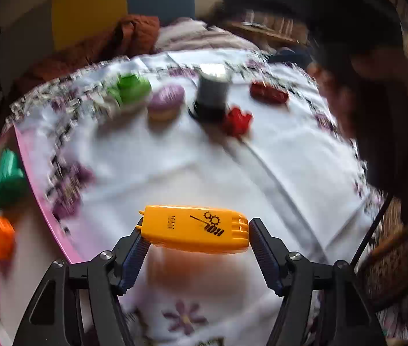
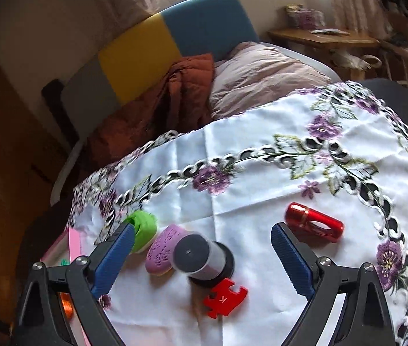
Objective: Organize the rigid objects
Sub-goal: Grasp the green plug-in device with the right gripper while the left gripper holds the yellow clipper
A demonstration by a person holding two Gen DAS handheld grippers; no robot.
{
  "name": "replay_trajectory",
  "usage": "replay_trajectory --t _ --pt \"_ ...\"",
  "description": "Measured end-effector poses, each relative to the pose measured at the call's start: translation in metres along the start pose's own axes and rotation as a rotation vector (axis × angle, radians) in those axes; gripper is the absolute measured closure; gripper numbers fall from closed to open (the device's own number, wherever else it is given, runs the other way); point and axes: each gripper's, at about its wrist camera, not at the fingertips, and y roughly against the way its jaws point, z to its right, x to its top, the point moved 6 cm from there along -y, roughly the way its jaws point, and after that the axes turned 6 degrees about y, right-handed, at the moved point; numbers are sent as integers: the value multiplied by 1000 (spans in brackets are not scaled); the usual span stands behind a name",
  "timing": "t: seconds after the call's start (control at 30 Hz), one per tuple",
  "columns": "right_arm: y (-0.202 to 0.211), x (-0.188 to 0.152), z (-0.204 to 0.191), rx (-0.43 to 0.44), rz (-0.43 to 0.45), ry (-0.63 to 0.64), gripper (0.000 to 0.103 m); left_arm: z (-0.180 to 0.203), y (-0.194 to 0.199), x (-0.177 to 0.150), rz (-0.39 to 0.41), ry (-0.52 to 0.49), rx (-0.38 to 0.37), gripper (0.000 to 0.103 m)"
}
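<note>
We see the left tongs (image 1: 195,238) pinching a yellow block (image 1: 195,229) endwise; left of them, a pink tray (image 1: 39,178) holds sorted pieces; the right tongs (image 2: 202,248) stand spread over a dark cylinder (image 2: 201,259); several objects remain on the worktop (image 2: 261,196).

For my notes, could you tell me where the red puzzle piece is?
Right wrist view, bottom centre: the red puzzle piece lies on the tablecloth, beside the dark canister.

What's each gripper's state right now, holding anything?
Left gripper: closed on the yellow plastic piece, held across its ends above the tablecloth.
Right gripper: open, holding nothing, hovering over the grey cylinder.
</note>
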Motion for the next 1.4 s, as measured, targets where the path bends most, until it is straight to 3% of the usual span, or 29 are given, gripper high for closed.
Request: replay_trajectory --t 0.23,0.43,0.7,0.87,0.93,0.97,1.4 --pt "-20 -19 -48 111 -105 204 9 -1 7 -13 53 -10 -8 34" --pt "-47 -19 -87 117 -192 379 9 -3 6 -16 71 -13 -14 34" --pt "-100 2 -102 84 -287 300 9 -3 8 -15 85 -2 -28 34" --pt "-139 -1 -117 56 -368 336 9 -3 8 -15 87 -2 -36 34" --pt "-150 -10 -120 42 -418 370 29 -3 9 -15 89 -2 -39 34" --pt "-155 -16 -121 38 -437 381 31 -3 9 -15 89 -2 -41 34" --pt "-113 -53 -147 168 -423 491 32 -2 13 -19 108 -16 -30 35"
